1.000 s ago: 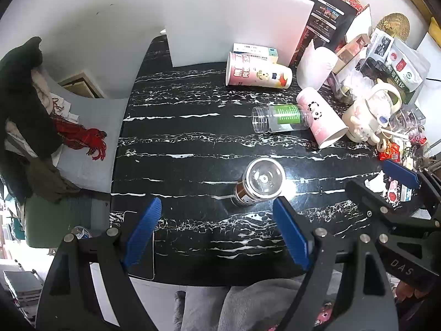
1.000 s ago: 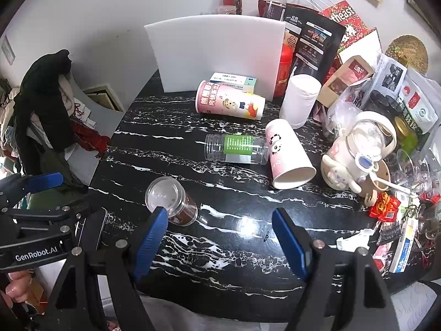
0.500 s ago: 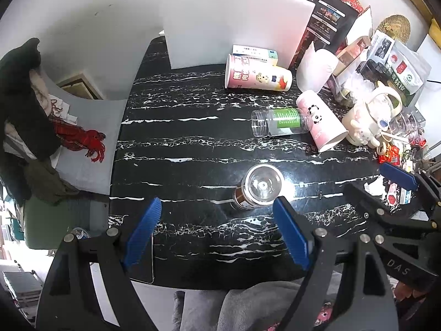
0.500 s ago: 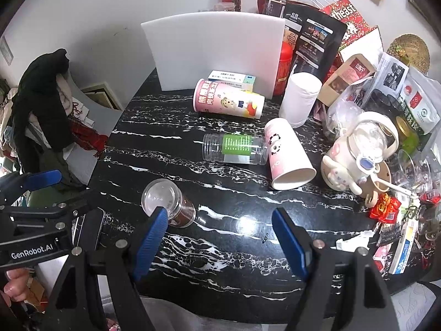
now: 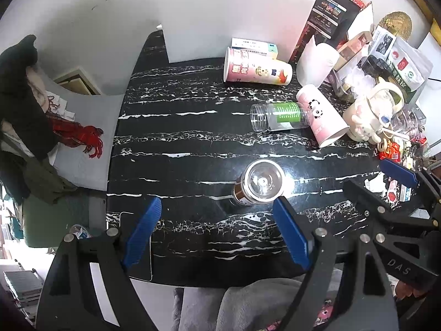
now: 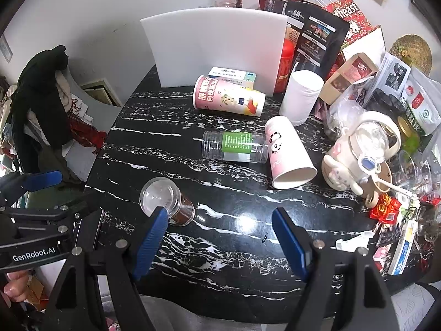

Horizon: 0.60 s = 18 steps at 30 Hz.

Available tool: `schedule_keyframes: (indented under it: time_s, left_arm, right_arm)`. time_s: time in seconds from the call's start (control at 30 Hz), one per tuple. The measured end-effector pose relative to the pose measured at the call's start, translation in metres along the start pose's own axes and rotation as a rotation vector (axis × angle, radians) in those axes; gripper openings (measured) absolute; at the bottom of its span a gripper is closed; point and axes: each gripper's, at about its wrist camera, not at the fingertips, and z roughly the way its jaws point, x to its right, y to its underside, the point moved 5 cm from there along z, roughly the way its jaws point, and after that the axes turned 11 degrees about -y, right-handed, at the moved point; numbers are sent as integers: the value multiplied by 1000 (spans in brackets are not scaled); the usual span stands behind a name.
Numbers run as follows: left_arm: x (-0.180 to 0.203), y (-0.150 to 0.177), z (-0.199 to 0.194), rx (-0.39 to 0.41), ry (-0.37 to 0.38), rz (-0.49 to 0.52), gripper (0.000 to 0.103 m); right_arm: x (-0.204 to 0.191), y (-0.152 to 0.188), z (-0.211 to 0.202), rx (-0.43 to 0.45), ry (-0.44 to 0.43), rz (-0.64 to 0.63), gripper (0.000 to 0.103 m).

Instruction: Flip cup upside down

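A clear cup with a brown band [image 5: 259, 183] stands on the black marble table [image 5: 179, 143], its clear round end facing up. It also shows in the right wrist view [image 6: 165, 202], just beyond my right gripper's left fingertip [image 6: 157, 220]. My left gripper [image 5: 215, 234] is open and empty, held above the table's near edge, with the cup just beyond its right fingertip [image 5: 284, 215]. My right gripper [image 6: 217, 237] is open and empty above the near part of the table.
A pink panda paper cup [image 6: 286, 154], a clear jar with a green label [image 6: 234, 147] and a pink cartoon cup [image 6: 228, 99] lie on their sides further back. A white board [image 6: 215, 49] stands behind. Clutter and a teapot [image 6: 361, 151] fill the right side.
Both grippers have drawn back and up slightly from the table; the cup and other objects look a little further away. Nothing on the table has moved.
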Motion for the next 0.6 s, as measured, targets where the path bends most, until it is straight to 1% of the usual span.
schedule_keyframes:
  time_s: [0.6]
  left_arm:
    - [8,-2,6,-20,-4,28,82]
  right_arm:
    - [4,4,2,-15,8,20,78]
